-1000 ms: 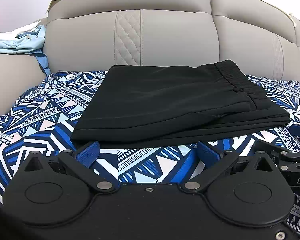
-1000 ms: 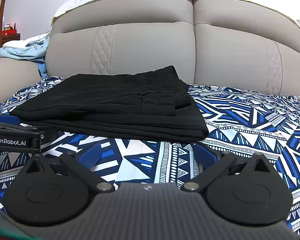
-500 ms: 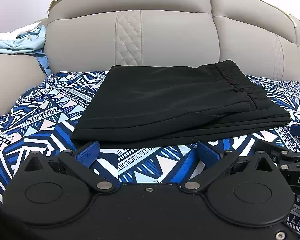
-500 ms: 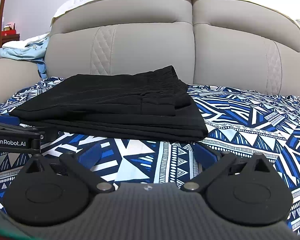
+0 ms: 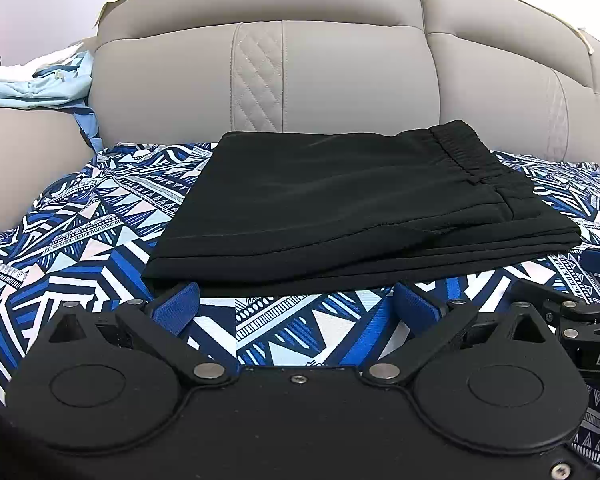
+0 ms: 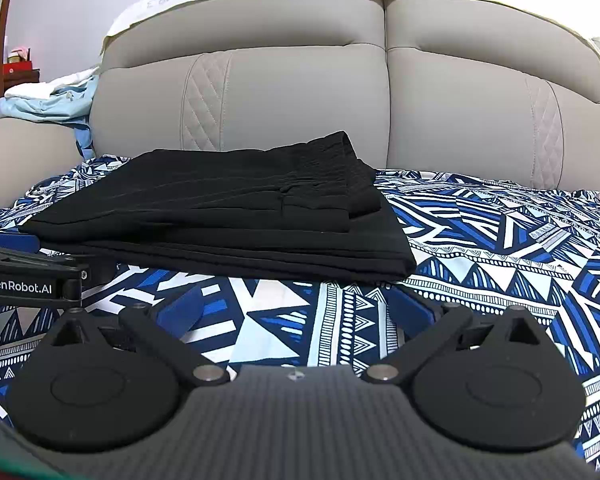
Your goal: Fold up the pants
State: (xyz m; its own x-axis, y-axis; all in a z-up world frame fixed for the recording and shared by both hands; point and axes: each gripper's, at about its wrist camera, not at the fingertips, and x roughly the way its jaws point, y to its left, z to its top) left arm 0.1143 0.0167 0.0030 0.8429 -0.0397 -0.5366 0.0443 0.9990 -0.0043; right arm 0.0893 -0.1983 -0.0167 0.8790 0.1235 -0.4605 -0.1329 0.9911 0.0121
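Observation:
Black pants (image 5: 352,204) lie folded into a flat stack on the patterned cover, waistband (image 5: 464,152) at the right end. In the right wrist view the same pants (image 6: 228,216) sit left of centre. My left gripper (image 5: 296,304) rests open just in front of the stack's near edge, its blue pads (image 5: 178,304) wide apart and holding nothing. My right gripper (image 6: 292,308) is also open and empty, low on the cover short of the stack's right corner. Each gripper shows at the edge of the other's view: the right gripper (image 5: 592,328) and the left gripper (image 6: 32,276).
A blue, white and black geometric cover (image 6: 500,248) spreads over the sofa seat. The grey sofa back (image 5: 340,72) rises right behind the pants. Light blue and white clothes (image 5: 40,84) lie on the left armrest. A wooden shelf with small items (image 6: 4,72) stands far left.

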